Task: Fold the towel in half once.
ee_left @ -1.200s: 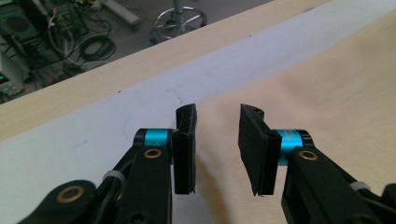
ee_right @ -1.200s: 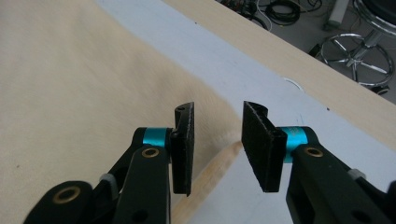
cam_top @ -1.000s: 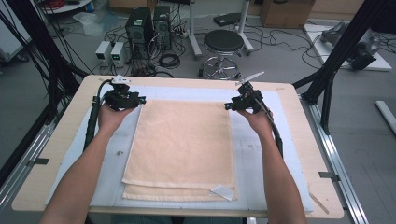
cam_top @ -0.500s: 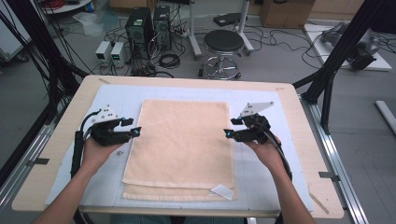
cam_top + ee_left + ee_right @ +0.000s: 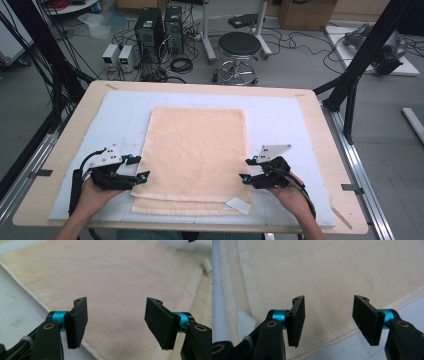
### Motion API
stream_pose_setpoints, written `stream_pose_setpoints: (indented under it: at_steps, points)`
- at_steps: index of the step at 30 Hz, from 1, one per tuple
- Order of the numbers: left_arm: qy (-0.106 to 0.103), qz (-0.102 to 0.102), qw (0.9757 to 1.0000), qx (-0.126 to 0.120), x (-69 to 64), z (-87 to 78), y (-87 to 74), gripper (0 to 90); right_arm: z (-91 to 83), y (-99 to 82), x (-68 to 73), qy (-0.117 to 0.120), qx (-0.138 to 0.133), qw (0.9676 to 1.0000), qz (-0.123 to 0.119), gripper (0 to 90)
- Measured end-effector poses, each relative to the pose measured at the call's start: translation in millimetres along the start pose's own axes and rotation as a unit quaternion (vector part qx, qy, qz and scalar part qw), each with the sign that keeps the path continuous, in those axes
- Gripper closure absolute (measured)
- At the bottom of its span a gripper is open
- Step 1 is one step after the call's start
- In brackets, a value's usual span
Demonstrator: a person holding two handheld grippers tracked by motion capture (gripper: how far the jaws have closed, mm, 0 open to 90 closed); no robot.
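The folded beige towel (image 5: 196, 150) lies flat in the middle of the pale blue mat (image 5: 280, 115), its long sides running away from the person, a lower layer peeking out along the near edge. A small white label (image 5: 238, 204) sticks out at its near right corner, and in the right gripper view that label (image 5: 245, 320) shows just behind the left jaw.

Left claw (image 5: 137, 169) is at the towel's left edge, down near the front corner, jaws pointing inward across the cloth. In the left gripper view the claw (image 5: 117, 325) stands well apart with nothing between the pads, the towel (image 5: 120, 277) spread beneath and its edge running under the left jaw. Those jaws have just been opening.

Right claw (image 5: 246, 169) mirrors it at the right edge, level with its partner. From its own view the claw (image 5: 328, 320) gapes too, nothing gripped, towel (image 5: 337, 270) underneath and the hem crossing below the pads. Its jaws have opened further this past second.

Both hands come in from the front edge of the wooden worktop (image 5: 320, 130). Beyond it, a black stool (image 5: 239, 47) and computer towers (image 5: 160, 25) sit on the floor.
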State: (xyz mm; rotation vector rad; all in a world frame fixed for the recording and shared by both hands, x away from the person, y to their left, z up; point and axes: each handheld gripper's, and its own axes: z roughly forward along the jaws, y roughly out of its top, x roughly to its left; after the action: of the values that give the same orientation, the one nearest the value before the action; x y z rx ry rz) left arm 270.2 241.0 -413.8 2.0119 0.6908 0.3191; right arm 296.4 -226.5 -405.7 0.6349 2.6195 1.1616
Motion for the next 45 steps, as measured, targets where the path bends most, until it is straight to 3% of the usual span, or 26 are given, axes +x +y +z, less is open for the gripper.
stream_pose_setpoints:
  at_steps: [4, 7, 12, 16, 21, 34, 40, 45]
  points:
    - [-0.041, 0.010, 0.9982, 0.042, -1.7, 5.6, -13.2, 51.3, 9.5, -10.4, 7.0, 0.033, 0.016, 0.9993, 0.001, 56.7]
    - [-0.051, 0.012, 0.9964, 0.067, 0.8, 10.6, -18.5, 55.3, 19.3, -14.9, 10.4, 0.043, 0.046, 0.9980, -0.010, 60.0]
    - [-0.037, 0.039, 0.9955, 0.078, -4.9, 16.7, -22.4, 66.2, 22.1, -15.9, 12.9, 0.040, 0.052, 0.9975, -0.024, 71.8]
    - [-0.033, 0.039, 0.9956, 0.078, -5.7, 19.2, -20.8, 78.7, 23.1, -14.9, 13.2, 0.043, 0.053, 0.9973, -0.029, 81.4]
    - [-0.027, 0.042, 0.9954, 0.082, -6.6, 18.9, -18.2, 84.5, 22.6, -14.2, 12.1, 0.044, 0.051, 0.9975, -0.023, 85.6]
    - [-0.017, 0.038, 0.9985, 0.037, -11.8, 1.6, -5.0, 85.5, 5.8, -6.8, 9.6, 0.049, 0.017, 0.9985, -0.017, 86.5]
    - [-0.009, 0.044, 0.9989, 0.015, -13.2, -9.1, 7.2, 85.5, -13.6, 3.8, 9.0, 0.040, -0.006, 0.9990, -0.020, 86.5]
    - [-0.014, 0.056, 0.9984, 0.001, -22.6, -21.4, 14.0, 85.5, -33.0, 14.2, 16.0, 0.036, -0.019, 0.9986, -0.036, 86.4]
